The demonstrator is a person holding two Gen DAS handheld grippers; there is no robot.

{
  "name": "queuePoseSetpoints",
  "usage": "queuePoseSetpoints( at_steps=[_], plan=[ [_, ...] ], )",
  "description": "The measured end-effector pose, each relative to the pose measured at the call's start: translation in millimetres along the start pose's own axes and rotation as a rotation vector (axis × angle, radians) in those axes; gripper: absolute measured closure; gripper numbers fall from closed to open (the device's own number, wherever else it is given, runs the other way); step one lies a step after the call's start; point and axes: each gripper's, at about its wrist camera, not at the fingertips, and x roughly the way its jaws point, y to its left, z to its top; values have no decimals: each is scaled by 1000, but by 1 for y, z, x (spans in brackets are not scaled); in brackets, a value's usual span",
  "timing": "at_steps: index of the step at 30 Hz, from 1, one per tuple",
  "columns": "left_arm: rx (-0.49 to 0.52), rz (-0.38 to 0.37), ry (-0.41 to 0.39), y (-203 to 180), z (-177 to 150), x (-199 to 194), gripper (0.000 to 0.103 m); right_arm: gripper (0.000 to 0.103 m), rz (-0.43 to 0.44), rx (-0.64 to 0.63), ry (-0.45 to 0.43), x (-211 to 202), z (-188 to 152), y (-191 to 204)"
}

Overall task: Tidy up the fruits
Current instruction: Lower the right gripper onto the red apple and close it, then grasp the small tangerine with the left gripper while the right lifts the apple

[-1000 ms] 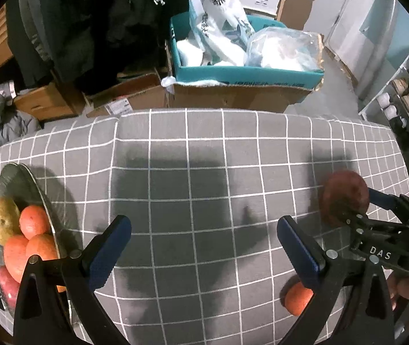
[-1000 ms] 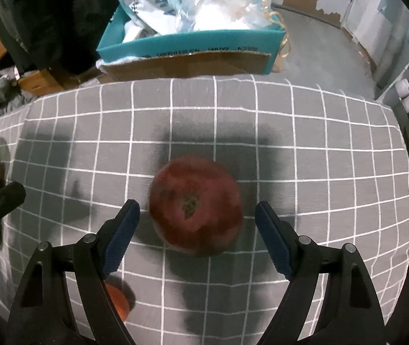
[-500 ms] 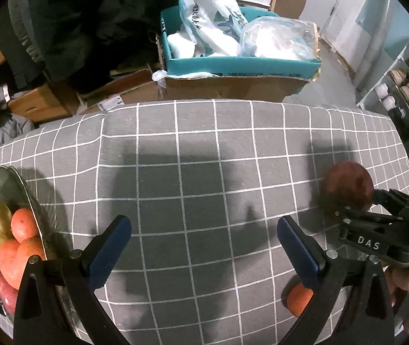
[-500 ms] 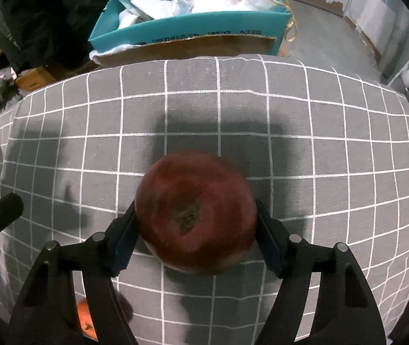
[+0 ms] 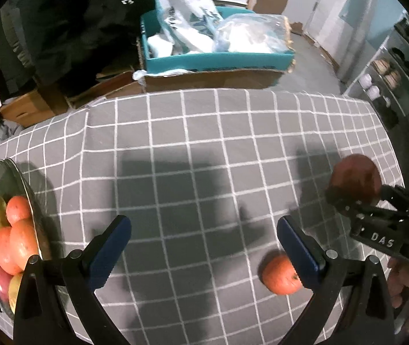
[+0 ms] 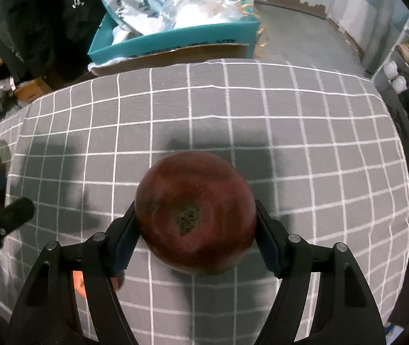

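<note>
My right gripper (image 6: 195, 230) is shut on a dark red apple (image 6: 195, 212), with both blue pads pressed to its sides just above the grey checked cloth (image 6: 290, 143). In the left wrist view the same apple (image 5: 355, 179) shows at the far right, held in the right gripper (image 5: 359, 198). My left gripper (image 5: 204, 247) stands open over bare cloth, nothing between its fingers. An orange (image 5: 280, 274) lies on the cloth beside the left gripper's right finger. A dark glass bowl (image 5: 17, 172) at the far left holds several oranges, a yellow-green fruit and a red one.
Past the table's far edge stands a teal-rimmed cardboard box (image 5: 218, 57) full of plastic bags, with dark clothing (image 5: 60, 28) hanging to its left. A shelf with shoes (image 5: 388, 74) stands on the right. A person's hand (image 5: 405, 284) holds the right gripper.
The right gripper's jaws closed from wide apart onto the apple and lifted it slightly off the cloth. The left gripper shifted, bringing the loose orange more fully into its view.
</note>
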Motion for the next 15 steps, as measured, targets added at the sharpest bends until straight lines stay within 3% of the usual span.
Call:
queuePoseSetpoints(
  at_steps=[15],
  plan=[
    [55, -70, 16, -40, -35, -10, 1, 30, -28, 8, -40, -49, -43, -15]
  ],
)
